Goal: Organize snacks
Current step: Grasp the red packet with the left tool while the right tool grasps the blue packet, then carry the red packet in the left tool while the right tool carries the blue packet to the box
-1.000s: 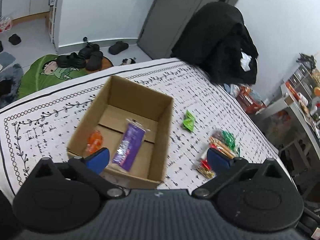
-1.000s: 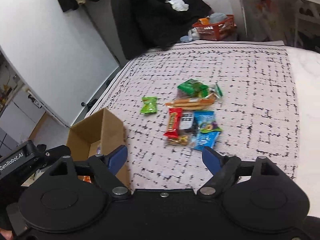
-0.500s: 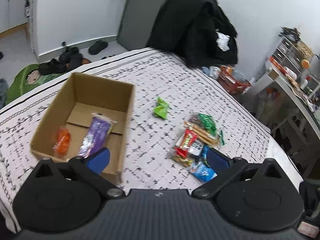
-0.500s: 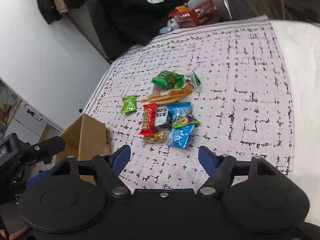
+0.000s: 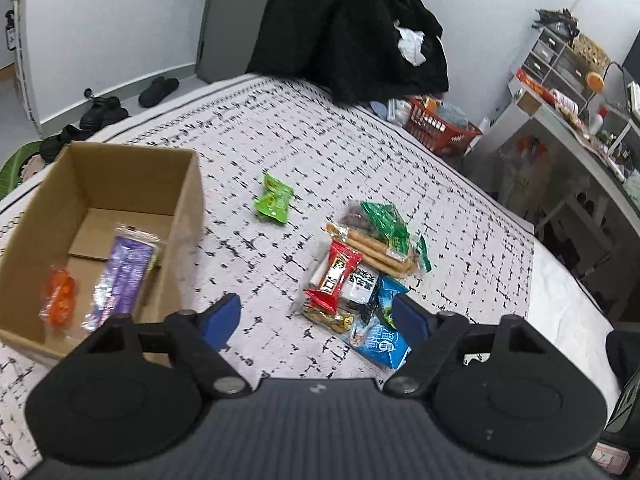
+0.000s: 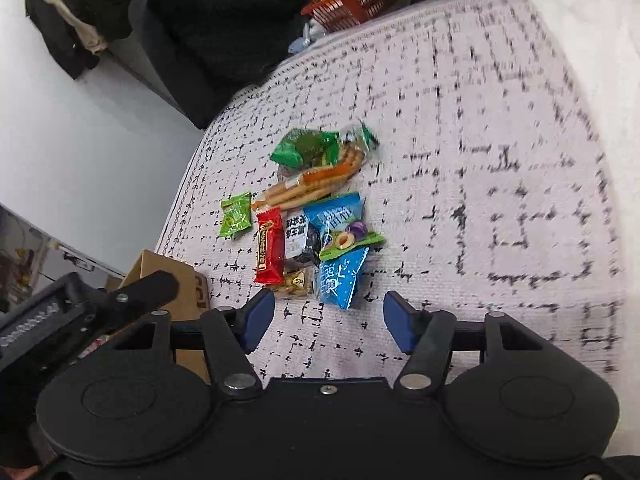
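I am looking at a surface point(image 5: 360, 152) that is wearing a white cloth with a black broken grid. My left gripper point(image 5: 316, 316) is hanging over it with the blue pads spread wide and nothing between them. My right gripper point(image 6: 329, 316) is also standing wide apart and empty. The snack pile point(image 6: 316, 232) is lying near the middle of the cloth, just ahead of both grippers, and one small green packet point(image 5: 273, 203) is lying apart from it, toward the cardboard box point(image 5: 188, 216). The box is sitting at the left part of the cloth, and a purple packet point(image 5: 122, 276) and an orange packet point(image 5: 59, 299) are lying inside it. Behind the surface a black coat point(image 5: 352, 28) is hanging, a red basket point(image 5: 440, 128) is standing beside it, and dark shoes point(image 5: 158, 90) are lying by the white wall.
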The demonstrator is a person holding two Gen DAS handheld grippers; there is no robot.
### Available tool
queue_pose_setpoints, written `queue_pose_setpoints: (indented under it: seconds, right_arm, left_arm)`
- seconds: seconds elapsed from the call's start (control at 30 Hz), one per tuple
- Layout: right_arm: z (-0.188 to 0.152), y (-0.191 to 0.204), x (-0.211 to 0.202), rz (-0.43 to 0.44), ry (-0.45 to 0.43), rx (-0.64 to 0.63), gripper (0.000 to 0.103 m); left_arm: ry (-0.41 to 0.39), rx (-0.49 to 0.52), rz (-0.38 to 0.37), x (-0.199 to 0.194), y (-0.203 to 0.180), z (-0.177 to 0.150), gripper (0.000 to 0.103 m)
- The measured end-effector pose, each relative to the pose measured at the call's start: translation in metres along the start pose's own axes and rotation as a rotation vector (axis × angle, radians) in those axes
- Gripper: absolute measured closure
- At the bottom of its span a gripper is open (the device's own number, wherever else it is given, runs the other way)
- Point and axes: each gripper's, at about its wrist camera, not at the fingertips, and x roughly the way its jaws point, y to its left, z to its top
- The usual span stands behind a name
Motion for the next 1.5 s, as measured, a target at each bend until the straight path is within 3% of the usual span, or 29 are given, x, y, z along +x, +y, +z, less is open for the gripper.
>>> queue_pose_setpoints:
  seconds: [0.17, 0.6, 0.8, 0.9, 0.97, 1.13, 1.5]
  right_arm:
    - [0.002, -0.006, 0.015, 0.004, 0.020, 0.023, 0.051]
    - [0.005, -0.012, 0.040, 0.008, 0.044, 0.050, 0.059]
    - [0.007, -0.014, 0.050, 0.012, 0.044, 0.051, 0.081]
    - [0.007, -0.013, 0.050, 0.007, 0.040, 0.038, 0.082]
    - [0.007, -0.012, 0.048, 0.006, 0.038, 0.030, 0.082]
    - [0.005, -0.010, 0.046, 0.016, 0.031, 0.025, 0.083]
    - [-0.002, -0.002, 0.019, 0.062, -0.016, -0.001, 0.084]
  left_arm:
    - [0.032, 0.009, -0.003, 0.028, -0.004, 0.002, 0.036]
    - [0.103, 0.041, -0.008, 0.092, -0.005, 0.004, 0.053]
    - [0.110, 0.065, -0.005, 0.112, -0.008, 0.006, 0.054]
    - [0.108, 0.077, -0.009, 0.120, -0.010, 0.006, 0.059]
    - [0.118, 0.078, -0.004, 0.127, -0.010, 0.005, 0.070]
    - [0.103, 0.077, -0.002, 0.118, -0.012, 0.004, 0.083]
    - [0.058, 0.017, -0.026, 0.071, -0.002, -0.005, 0.084]
